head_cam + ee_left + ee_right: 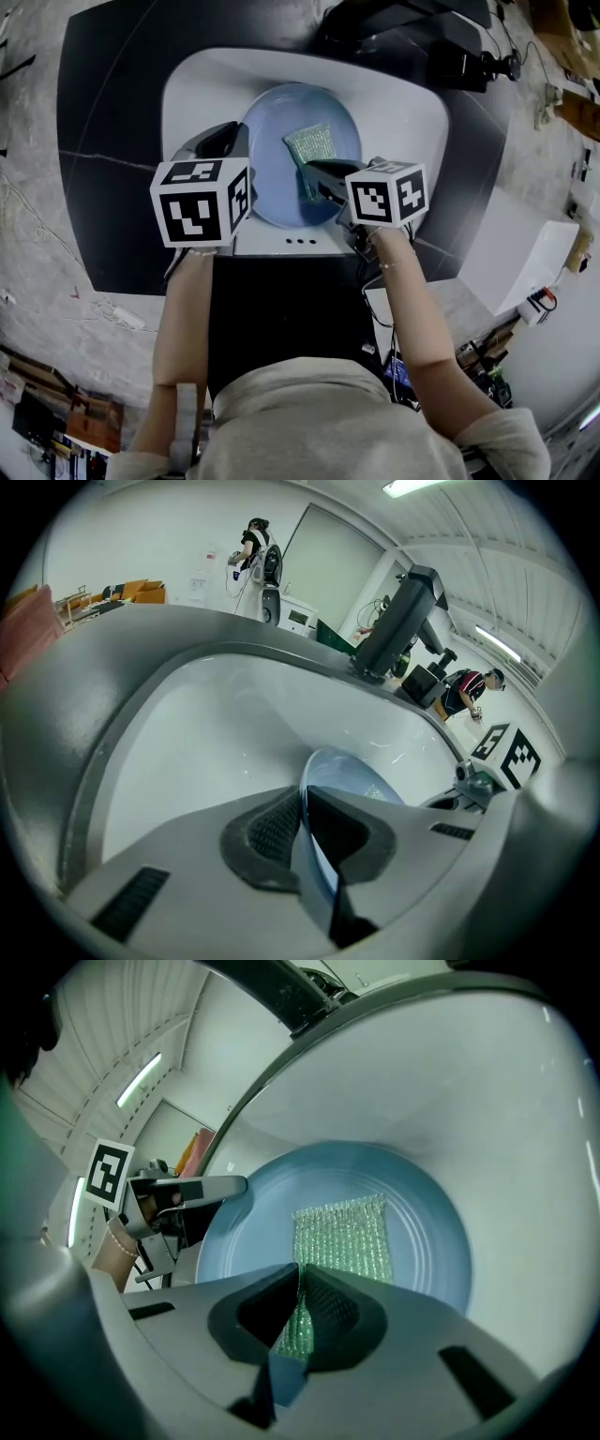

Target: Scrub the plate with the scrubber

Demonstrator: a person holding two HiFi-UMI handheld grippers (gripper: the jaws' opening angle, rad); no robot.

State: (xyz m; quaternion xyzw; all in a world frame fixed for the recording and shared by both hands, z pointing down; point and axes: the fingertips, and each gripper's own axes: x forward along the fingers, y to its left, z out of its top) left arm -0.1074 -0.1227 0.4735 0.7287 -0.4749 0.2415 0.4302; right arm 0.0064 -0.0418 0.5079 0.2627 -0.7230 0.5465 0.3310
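- The left gripper (pixel 302 841) has its jaws nearly together, clamped on the left rim of the plate (pixel 272 183). In the left gripper view the thin blue edge runs between the two dark pads.
- The right gripper (pixel 300 1314) is closed narrow on the near end of the scrubber (pixel 343 1234). A strip of green mesh is pinched between its pads.
- The plate is pale blue and sits in a white sink (pixel 192 89) set into a dark counter (pixel 108 141).
- The scrubber is a green mesh rectangle. It lies spread on the plate's face, right of the middle, reaching from the right gripper toward the far rim.
- The two grippers are near each other at the near side of the plate, left and right, and do not touch.
- Step in hand, as I judge it: scrubbing is under way, with one gripper steadying the plate and the other working the mesh over it.
- The next move likely calls for sweeping the scrubber across the bare left and near parts of the plate. The mesh must stay pressed flat and the left grip firm, so the plate does not slide or tip in the sink.
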